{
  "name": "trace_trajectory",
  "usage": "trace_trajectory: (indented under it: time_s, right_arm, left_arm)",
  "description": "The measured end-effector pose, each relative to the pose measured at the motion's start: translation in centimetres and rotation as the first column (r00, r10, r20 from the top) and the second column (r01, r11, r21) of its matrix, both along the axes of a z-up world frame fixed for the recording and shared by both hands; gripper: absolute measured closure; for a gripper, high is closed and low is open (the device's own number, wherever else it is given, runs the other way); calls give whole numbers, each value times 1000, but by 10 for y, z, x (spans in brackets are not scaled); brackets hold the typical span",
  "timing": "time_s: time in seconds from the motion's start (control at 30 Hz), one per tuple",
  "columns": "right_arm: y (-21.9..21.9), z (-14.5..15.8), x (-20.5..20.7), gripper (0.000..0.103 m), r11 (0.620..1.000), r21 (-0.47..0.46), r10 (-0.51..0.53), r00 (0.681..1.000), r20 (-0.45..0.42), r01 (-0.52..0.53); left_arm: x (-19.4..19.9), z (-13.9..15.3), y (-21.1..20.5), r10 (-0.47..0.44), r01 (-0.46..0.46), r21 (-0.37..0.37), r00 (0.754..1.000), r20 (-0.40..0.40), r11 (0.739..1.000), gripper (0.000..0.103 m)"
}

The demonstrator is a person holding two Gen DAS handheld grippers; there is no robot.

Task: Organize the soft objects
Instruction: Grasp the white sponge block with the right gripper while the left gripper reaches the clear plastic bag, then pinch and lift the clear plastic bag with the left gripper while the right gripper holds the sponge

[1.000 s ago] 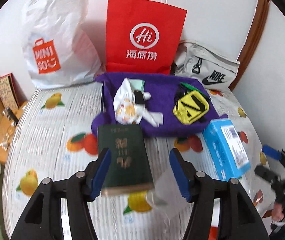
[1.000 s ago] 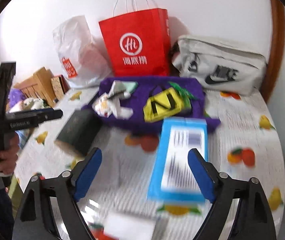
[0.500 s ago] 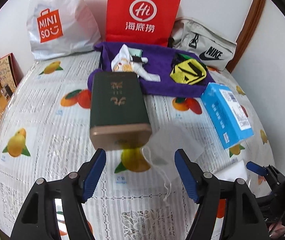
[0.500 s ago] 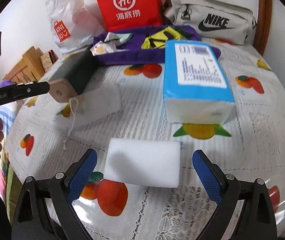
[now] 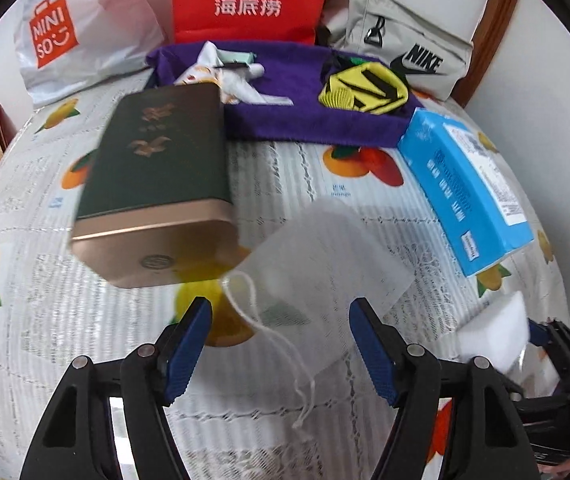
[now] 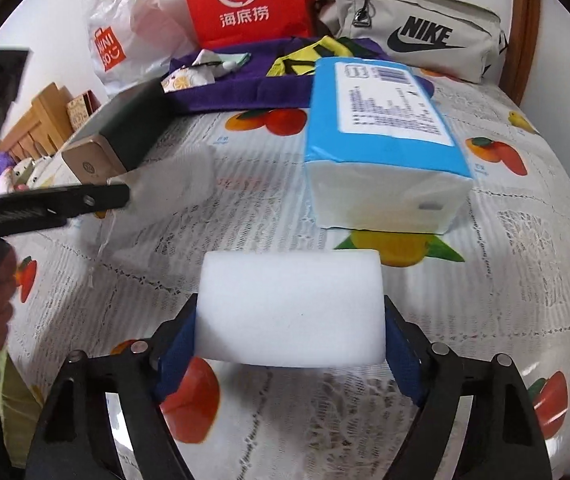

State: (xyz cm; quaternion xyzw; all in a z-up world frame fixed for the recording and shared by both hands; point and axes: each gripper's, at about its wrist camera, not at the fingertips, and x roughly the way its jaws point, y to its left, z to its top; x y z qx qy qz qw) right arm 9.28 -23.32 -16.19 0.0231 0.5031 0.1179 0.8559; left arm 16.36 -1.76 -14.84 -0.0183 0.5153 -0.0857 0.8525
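Observation:
A white sponge block lies on the fruit-print tablecloth between the pads of my right gripper, which touch both its ends. The block also shows in the left wrist view. My left gripper is open over a sheer white drawstring pouch, whose cord runs between the fingers. A purple cloth at the back carries a yellow-black pouch and a white printed cloth. A blue tissue pack lies right of centre.
A dark green tin with a gold base lies left of the sheer pouch. A red paper bag, a white Miniso bag and a grey Nike bag stand against the wall. Wooden boxes sit beyond the table's left edge.
Both grippers have moved forward and lower. The right gripper's pads have closed in from wide apart onto the ends of the white sponge block. The left gripper now hovers over the sheer pouch.

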Motion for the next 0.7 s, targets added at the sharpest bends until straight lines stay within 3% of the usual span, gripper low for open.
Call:
trace_trajectory:
  time_s: [0.1,0.23,0.33,0.6,0.7]
  right_arm:
    - [-11,1,-3,21,1000,7,-9,1000,7,9]
    - [-26,1,-6,21,999,4,-32,999,13,32]
    - [-34,1,-6,21,999,7,-46,999,14,46]
    - [-33,0,-9,21,998,-2,-60,998,21,60]
    - [-33,2,-12,22,998,10,-66,998,22,66]
  left_arm:
    - [3,-7,-12,-17,17,22,1000,-6,1000,33]
    - [4,-13,-32,-49,47,106,999,17,993,27]
    - [4,-14,-38,-64,59,119,997,33,991,27]
    - [-7,-10,-48,-161,155,75,984,76,985,91]
    - [-10,-8,-47,-176,174,37,982,69,984,95]
